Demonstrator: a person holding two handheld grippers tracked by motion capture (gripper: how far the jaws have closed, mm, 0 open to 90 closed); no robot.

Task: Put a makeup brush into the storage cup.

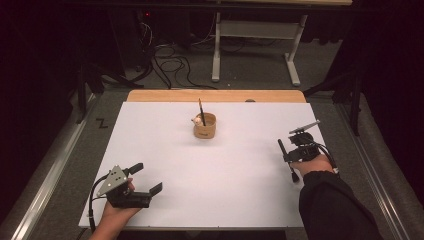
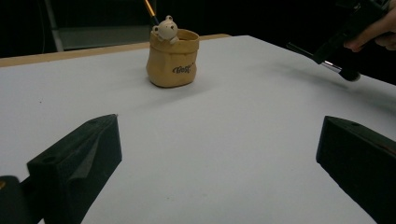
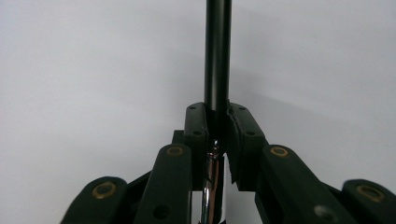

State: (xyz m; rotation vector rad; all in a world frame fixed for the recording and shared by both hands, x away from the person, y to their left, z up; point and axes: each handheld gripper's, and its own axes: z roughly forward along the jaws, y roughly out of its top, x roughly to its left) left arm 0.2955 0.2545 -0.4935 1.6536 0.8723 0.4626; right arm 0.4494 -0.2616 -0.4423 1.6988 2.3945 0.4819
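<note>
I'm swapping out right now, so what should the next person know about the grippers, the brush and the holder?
Right gripper: shut on the black brush, held near the table's right edge, off the surface.
Left gripper: open, holding nothing, resting low at the near left.
Tan holder with the bear figure: upright at table centre toward the far side, one pencil already standing in it.
Done: brush picked up.
Left: probably carry the brush over and drop it into the holder.

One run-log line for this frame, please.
right tool: shut on black brush | left tool: open, empty | holder: upright mid-table, one brush inside
</note>
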